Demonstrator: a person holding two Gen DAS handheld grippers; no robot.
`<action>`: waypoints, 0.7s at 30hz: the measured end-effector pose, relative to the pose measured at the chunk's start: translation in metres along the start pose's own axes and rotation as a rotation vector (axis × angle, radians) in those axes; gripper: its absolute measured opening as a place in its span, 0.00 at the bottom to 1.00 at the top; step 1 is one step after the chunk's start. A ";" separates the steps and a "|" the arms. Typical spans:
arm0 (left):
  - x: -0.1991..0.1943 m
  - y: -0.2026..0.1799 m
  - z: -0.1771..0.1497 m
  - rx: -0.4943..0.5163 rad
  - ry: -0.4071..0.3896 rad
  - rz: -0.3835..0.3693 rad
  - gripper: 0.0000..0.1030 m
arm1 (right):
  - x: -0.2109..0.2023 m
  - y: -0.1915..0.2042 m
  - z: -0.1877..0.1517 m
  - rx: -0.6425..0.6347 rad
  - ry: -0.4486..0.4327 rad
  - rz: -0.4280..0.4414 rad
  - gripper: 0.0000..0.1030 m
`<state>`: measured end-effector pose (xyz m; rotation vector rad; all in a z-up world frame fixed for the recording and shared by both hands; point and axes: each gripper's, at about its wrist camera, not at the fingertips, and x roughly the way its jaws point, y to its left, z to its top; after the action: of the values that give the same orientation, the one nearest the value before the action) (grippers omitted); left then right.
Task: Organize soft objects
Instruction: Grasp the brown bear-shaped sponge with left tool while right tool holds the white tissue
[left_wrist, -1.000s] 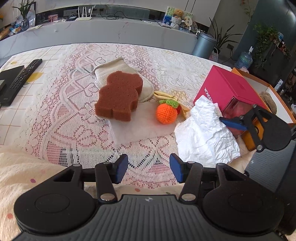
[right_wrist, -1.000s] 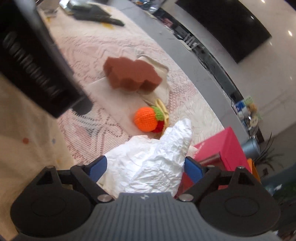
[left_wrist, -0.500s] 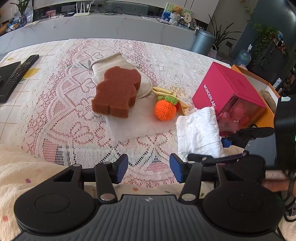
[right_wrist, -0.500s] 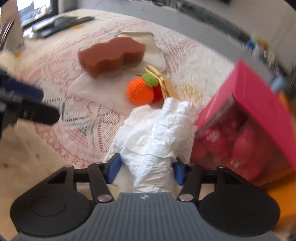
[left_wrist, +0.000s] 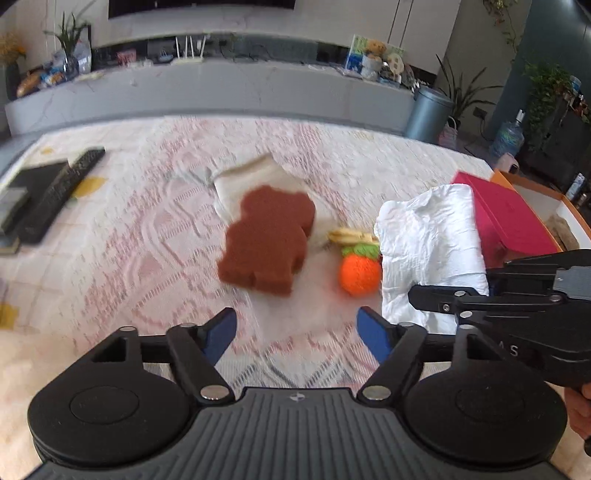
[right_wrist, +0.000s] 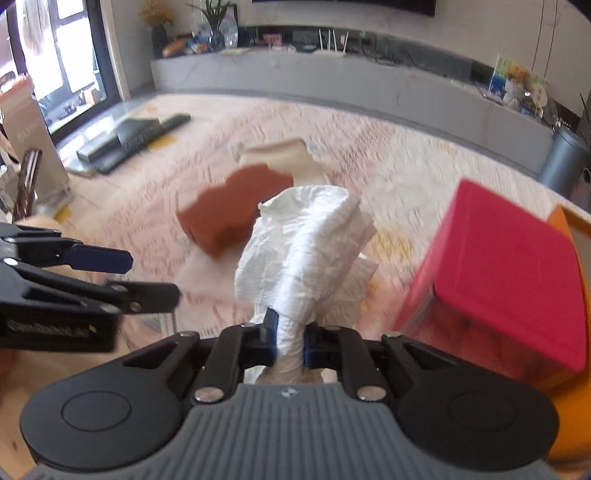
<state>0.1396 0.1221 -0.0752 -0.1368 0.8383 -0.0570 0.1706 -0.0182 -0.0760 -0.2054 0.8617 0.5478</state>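
Note:
My right gripper (right_wrist: 289, 341) is shut on a crumpled white cloth (right_wrist: 301, 251) and holds it lifted above the table; the cloth (left_wrist: 430, 254) also shows at the right of the left wrist view. My left gripper (left_wrist: 296, 334) is open and empty, low over the lace tablecloth (left_wrist: 155, 236). A brown bear-shaped sponge (left_wrist: 267, 240) lies on a beige cloth (left_wrist: 258, 177) beyond it. A knitted orange (left_wrist: 359, 271) sits to the sponge's right, beside a yellow knitted piece (left_wrist: 351, 235).
A pink box (right_wrist: 506, 273) stands at the right, with an orange tray (left_wrist: 546, 199) behind it. A remote (left_wrist: 55, 192) and black devices lie at the far left. A grey bin (left_wrist: 428, 114) stands past the table's far edge.
My right gripper closed on the white cloth and lifted it off the table. My left gripper's jaws opened wider, and both views swung up.

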 end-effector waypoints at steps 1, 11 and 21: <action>0.002 0.000 0.005 0.017 -0.017 0.014 0.88 | 0.001 -0.001 0.004 0.008 -0.013 -0.004 0.10; 0.056 0.005 0.034 0.085 -0.002 0.058 0.92 | 0.031 -0.020 0.018 0.111 0.026 -0.013 0.10; 0.088 0.022 0.029 0.003 0.102 0.074 0.72 | 0.034 -0.021 0.010 0.112 0.037 0.006 0.11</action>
<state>0.2195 0.1374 -0.1242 -0.1010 0.9448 0.0044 0.2063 -0.0193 -0.0965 -0.1108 0.9269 0.5010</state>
